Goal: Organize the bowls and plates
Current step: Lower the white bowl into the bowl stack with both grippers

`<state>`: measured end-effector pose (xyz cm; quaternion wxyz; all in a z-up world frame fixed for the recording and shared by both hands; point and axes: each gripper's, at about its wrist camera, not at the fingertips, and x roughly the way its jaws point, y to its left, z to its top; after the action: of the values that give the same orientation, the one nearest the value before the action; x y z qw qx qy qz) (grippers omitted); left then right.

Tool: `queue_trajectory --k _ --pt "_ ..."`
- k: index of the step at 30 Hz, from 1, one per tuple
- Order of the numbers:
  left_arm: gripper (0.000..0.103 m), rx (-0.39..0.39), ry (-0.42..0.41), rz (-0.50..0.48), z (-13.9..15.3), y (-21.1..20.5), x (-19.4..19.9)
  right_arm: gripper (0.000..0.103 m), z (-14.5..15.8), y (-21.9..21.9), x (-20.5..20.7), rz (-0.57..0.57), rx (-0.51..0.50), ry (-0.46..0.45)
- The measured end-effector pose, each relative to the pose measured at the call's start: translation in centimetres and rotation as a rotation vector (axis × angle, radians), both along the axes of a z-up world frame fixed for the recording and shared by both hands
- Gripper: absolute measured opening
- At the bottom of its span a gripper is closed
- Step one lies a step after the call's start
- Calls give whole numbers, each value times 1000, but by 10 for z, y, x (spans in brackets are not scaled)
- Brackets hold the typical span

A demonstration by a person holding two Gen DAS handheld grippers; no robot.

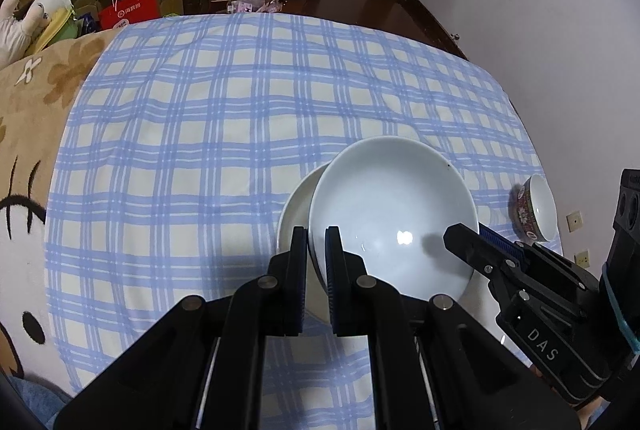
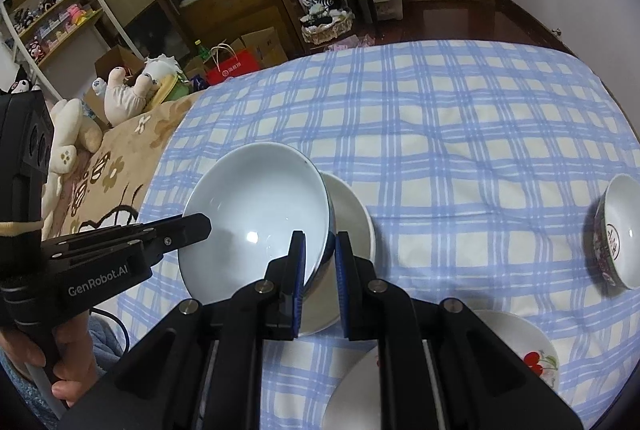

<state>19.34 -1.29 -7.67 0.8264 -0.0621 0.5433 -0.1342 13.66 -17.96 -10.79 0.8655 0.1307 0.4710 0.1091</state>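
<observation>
A large white bowl (image 1: pixel 392 214) (image 2: pixel 256 206) is held by its rim from two sides over the blue checked cloth. My left gripper (image 1: pixel 316 238) is shut on its near-left rim, one finger inside and one outside. On the opposite rim my right gripper (image 2: pixel 320 244) is shut the same way. Each gripper also shows in the other's view: the right gripper (image 1: pixel 460 236) and the left gripper (image 2: pixel 198 224). A shallow white plate (image 1: pixel 294 206) (image 2: pixel 352 218) lies on the cloth just beneath the bowl. I cannot tell whether the bowl touches it.
A small bowl with a dark flowered outside (image 1: pixel 536 208) (image 2: pixel 620 234) stands to the right. Near the front edge lie a plate with a red flower (image 2: pixel 520 342) and a plain white plate (image 2: pixel 352 390). A brown patterned blanket (image 1: pixel 36 102) and plush toys (image 2: pixel 120 94) border the left.
</observation>
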Motion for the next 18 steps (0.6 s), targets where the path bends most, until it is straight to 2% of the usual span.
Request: queue_trajectory --k 18 --pt "9 27 39 -7 -29 -6 10 16 -25 1 8 -13 -5 48"
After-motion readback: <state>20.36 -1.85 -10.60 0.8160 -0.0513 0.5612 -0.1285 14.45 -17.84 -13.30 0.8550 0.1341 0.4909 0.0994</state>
